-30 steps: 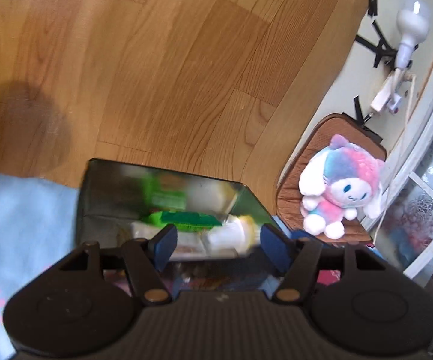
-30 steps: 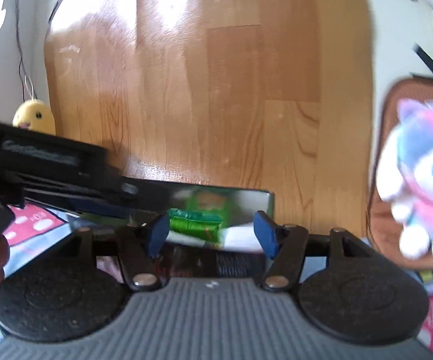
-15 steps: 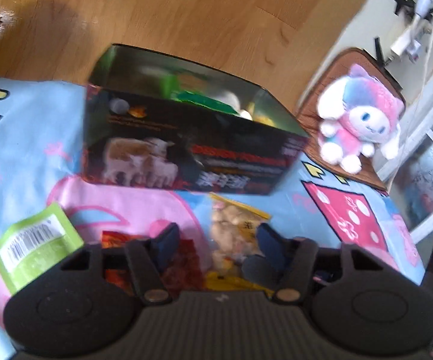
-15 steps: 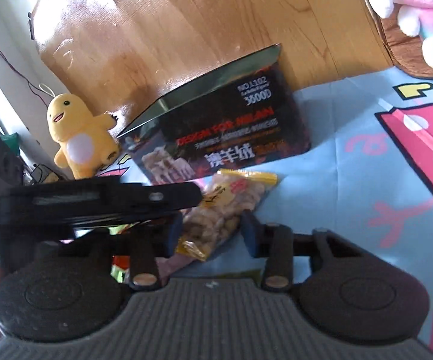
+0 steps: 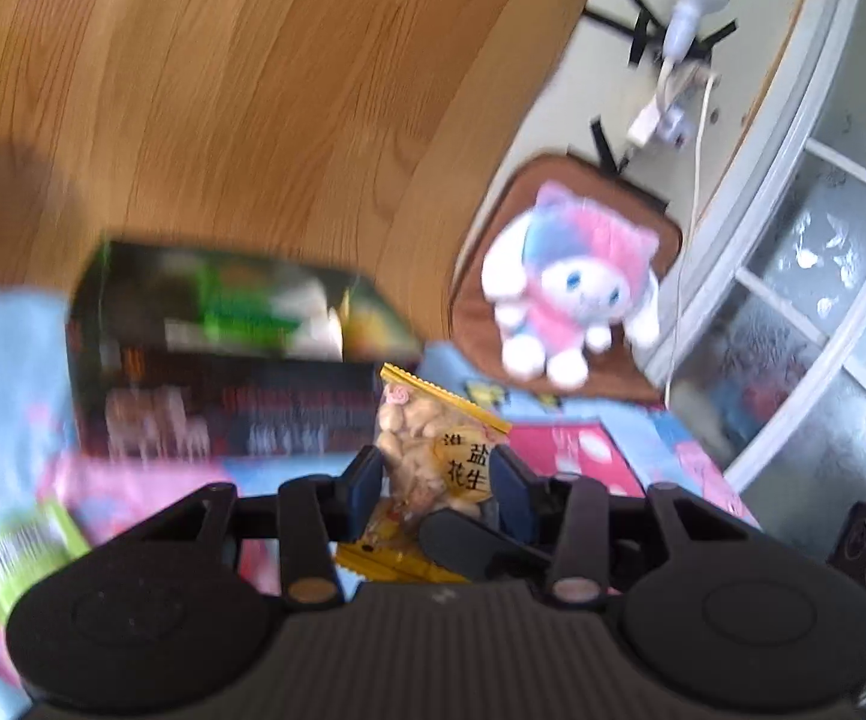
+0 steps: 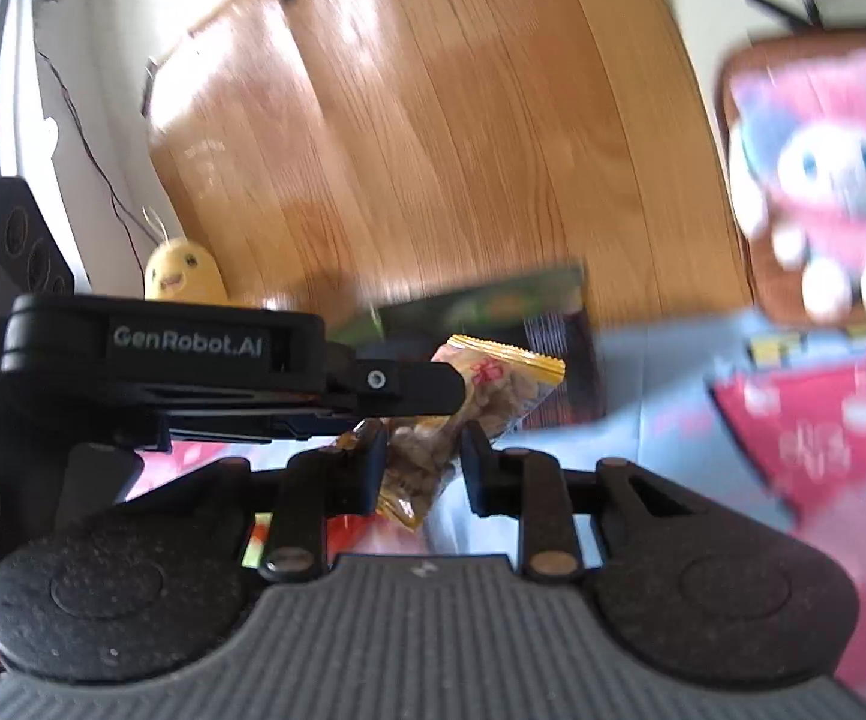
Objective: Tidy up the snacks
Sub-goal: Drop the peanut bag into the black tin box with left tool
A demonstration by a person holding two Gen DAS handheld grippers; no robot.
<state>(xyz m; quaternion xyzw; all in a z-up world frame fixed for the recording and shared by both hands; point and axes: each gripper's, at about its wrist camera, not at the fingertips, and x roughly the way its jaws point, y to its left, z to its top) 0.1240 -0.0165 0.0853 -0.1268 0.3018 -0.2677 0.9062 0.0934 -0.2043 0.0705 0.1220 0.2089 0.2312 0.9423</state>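
A clear peanut packet with yellow ends [image 5: 433, 450] is held off the mat, pinched in both grippers at once. My left gripper [image 5: 436, 486] is shut on its middle. My right gripper [image 6: 424, 459] is shut on its lower part; the packet [image 6: 493, 384] sticks up past the fingers. The left gripper's black body [image 6: 193, 360] crosses the right wrist view just left of the packet. The open black snack box [image 5: 223, 360] with green and white packets inside stands on the mat behind; it also shows in the right wrist view [image 6: 493, 306].
A green packet [image 5: 19, 546] lies on the blue and pink play mat [image 5: 7, 372] at left. A pink plush [image 5: 571, 294] sits on a brown cushion to the right. A yellow plush [image 6: 184, 273] stands at left by the wall. Wooden floor lies beyond the box.
Both grippers dropped from over the box to the peanut packet on the mat, closed on it, and have lifted it up in front of the box.
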